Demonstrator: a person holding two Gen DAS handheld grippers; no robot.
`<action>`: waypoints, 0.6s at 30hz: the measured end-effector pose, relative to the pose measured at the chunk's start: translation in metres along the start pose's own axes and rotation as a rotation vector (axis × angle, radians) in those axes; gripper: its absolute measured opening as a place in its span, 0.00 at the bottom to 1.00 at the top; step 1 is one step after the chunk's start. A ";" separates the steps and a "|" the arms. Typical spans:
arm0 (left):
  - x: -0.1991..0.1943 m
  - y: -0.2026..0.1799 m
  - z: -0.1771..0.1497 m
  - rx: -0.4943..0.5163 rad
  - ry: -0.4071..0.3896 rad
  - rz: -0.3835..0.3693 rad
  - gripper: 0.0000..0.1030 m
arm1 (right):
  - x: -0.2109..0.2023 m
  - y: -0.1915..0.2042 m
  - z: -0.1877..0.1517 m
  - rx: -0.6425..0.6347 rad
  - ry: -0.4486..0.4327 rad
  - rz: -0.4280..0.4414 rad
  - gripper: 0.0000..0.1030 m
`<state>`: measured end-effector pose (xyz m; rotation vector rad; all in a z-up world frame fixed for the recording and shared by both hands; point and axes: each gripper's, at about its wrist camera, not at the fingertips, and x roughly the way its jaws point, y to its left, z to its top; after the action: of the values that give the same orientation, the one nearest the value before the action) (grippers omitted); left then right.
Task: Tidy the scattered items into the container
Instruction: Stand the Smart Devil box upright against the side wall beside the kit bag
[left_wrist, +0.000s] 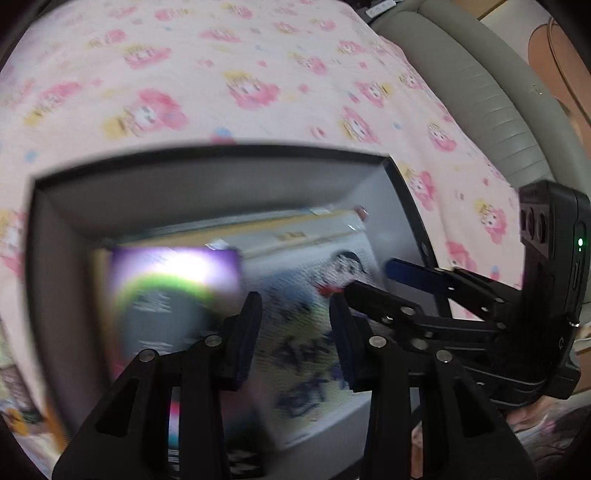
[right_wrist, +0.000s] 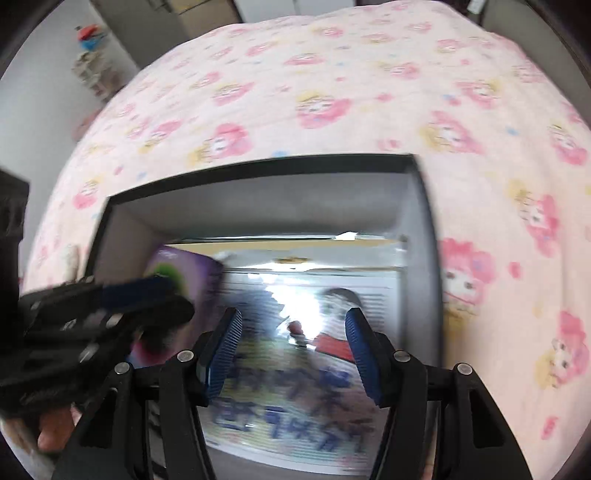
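Note:
A grey container with a black rim (left_wrist: 221, 150) (right_wrist: 258, 164) sits on a pink patterned bedspread. Inside it lies a plastic-wrapped book with a cartoon cover (left_wrist: 288, 258) (right_wrist: 295, 406), and a purple package (left_wrist: 173, 280) (right_wrist: 177, 266) rests on the book's left part. My left gripper (left_wrist: 295, 325) hangs over the book, its jaws apart with nothing between them. My right gripper (right_wrist: 293, 343) hovers over the same book, jaws wide and empty. Each gripper also shows in the other's view: the right gripper (left_wrist: 373, 280) at the container's right side, the left gripper (right_wrist: 166, 299) in front of the purple package.
The pink bedspread (left_wrist: 221, 74) (right_wrist: 369, 92) stretches all round the container. A grey padded bed edge (left_wrist: 480, 92) curves along the far right. A cluttered shelf (right_wrist: 92, 55) stands by the wall at far left. A person's hand (right_wrist: 55, 424) holds the left gripper.

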<state>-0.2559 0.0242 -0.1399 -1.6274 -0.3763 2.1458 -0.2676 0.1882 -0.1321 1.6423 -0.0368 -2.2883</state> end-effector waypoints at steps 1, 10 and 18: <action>0.007 0.001 -0.001 -0.027 0.012 -0.011 0.34 | 0.002 -0.002 -0.001 0.009 0.004 0.001 0.52; 0.027 0.007 -0.012 -0.099 0.087 0.083 0.33 | 0.009 -0.003 -0.001 -0.039 -0.029 -0.137 0.50; 0.026 0.021 -0.008 -0.169 0.107 0.167 0.29 | 0.010 0.016 -0.008 -0.098 -0.003 -0.112 0.58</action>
<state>-0.2577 0.0181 -0.1733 -1.9207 -0.4110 2.1851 -0.2595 0.1713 -0.1409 1.6298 0.1687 -2.3339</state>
